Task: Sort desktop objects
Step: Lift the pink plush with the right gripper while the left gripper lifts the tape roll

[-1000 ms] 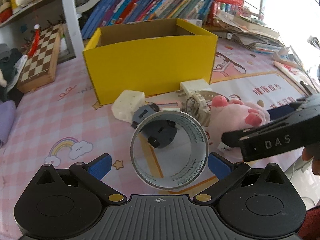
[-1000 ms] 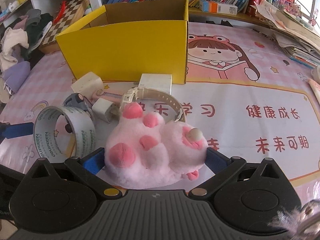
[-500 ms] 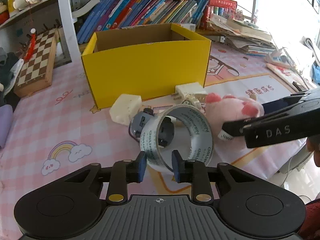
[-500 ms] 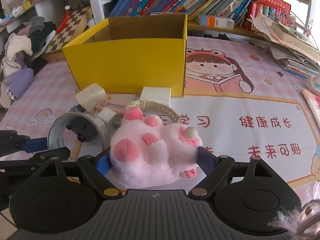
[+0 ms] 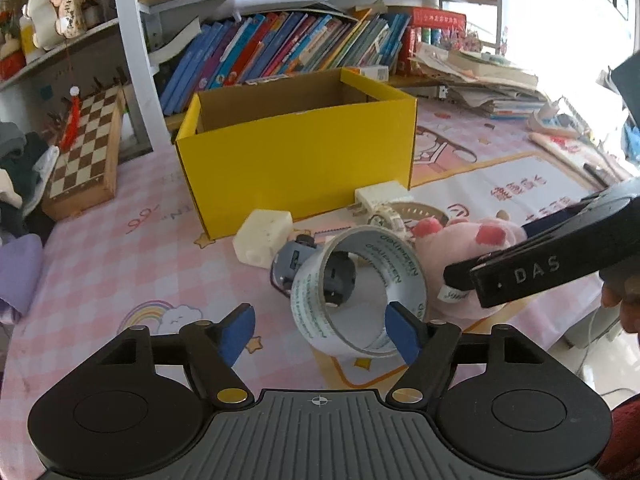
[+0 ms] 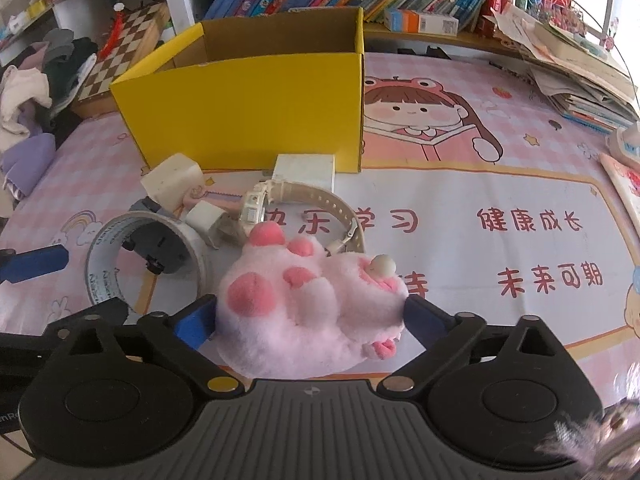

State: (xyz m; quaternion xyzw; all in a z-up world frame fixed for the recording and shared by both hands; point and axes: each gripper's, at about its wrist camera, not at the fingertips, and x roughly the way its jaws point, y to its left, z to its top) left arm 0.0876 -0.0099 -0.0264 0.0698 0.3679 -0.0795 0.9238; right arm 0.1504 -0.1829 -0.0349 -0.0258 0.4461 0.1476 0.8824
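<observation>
One yellow cardboard box (image 5: 296,160), open-topped, is seen standing beyond both sets of jaws on the pink printed mat (image 6: 500,184); its inside floor is hidden from both views.

One pink plush paw (image 6: 308,308) is lodged between the fingers of the right gripper (image 6: 308,320). The jaws are spread wide and opening; the blue pads sit at the plush's two flanks, and whether they press on it cannot be told.

One roll of clear tape (image 5: 360,292) stands on edge just ahead of the left gripper (image 5: 320,336). The jaws are parted and opening; the right pad (image 5: 402,336) lies against the near rim of the roll, the left pad is clear of it, so the roll is not pinched.

One cream wristwatch (image 6: 304,208) is noted just beyond the plush, touching it.

Three white blocks are counted: one flat adapter (image 6: 306,168) against the box front, one larger cube (image 6: 172,180) to its left, one small cube (image 6: 204,218) beside the watch face.

One grey toy car (image 5: 316,270) is seen partly through the tape ring, beyond the left jaws.
</observation>
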